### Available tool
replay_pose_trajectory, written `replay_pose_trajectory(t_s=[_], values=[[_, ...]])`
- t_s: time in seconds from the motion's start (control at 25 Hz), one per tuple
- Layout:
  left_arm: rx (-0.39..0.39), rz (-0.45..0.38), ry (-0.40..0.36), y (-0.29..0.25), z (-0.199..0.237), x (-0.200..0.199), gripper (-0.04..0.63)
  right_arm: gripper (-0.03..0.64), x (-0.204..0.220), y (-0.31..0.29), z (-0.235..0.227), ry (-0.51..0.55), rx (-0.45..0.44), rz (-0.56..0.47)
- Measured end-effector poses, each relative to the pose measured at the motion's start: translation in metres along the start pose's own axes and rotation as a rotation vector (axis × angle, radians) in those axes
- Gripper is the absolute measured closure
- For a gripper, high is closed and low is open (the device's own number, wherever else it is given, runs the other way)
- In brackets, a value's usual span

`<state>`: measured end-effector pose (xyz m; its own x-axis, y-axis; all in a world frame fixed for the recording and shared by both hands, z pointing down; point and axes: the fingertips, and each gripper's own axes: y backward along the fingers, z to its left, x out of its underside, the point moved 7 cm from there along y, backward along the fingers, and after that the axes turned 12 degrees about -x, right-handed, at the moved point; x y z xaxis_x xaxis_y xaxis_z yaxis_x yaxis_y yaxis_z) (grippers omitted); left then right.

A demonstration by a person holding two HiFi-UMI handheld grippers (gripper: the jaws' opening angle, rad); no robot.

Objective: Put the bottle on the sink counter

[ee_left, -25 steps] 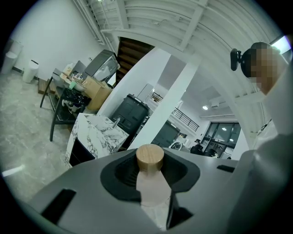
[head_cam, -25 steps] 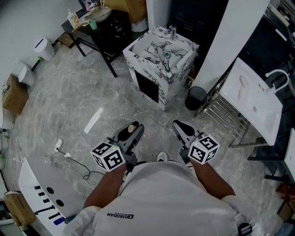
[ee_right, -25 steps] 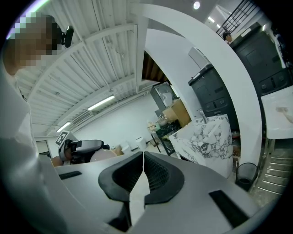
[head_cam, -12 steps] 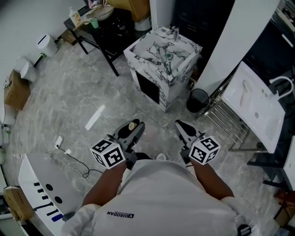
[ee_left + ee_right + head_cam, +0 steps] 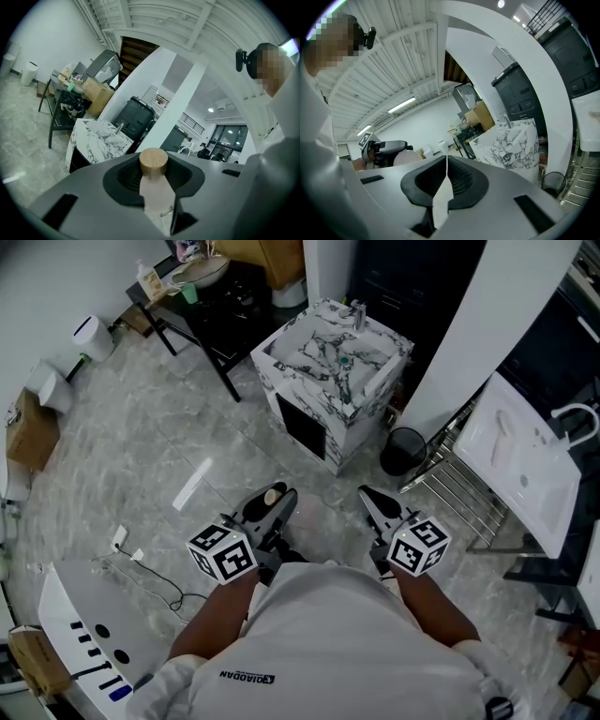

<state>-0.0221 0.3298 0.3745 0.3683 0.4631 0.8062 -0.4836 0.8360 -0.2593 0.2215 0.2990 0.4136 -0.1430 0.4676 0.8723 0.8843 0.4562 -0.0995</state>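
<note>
The sink desk (image 5: 349, 424) sits slightly nearer than before. My left fingers (image 5: 285, 506) pinch the bottle (image 5: 153, 162); my right fingers (image 5: 377, 505) are pressed together, empty. Open floor (image 5: 225, 451) reaches its front edge.

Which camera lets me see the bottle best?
The left gripper view. There the bottle stands right in front, pale with a wooden cap, clamped by the left gripper. The head view shows only its cap from above. In the right gripper view it is too small and far off to make out.
</note>
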Motion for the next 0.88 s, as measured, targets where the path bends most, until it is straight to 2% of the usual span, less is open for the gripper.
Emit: replay_pose_trajectory(t_s=[0.36,0.88], values=[[0.023,0.008,0.014,-0.030,0.066,-0.036,0.465,0.575,-0.014,-0.069,-0.024,0.011,0.030,0.010],[0.122,0.054,-0.042,-0.081,0.191,-0.149,0.465,0.574,-0.052,-0.215,-0.041,0.005,0.145,-0.042]])
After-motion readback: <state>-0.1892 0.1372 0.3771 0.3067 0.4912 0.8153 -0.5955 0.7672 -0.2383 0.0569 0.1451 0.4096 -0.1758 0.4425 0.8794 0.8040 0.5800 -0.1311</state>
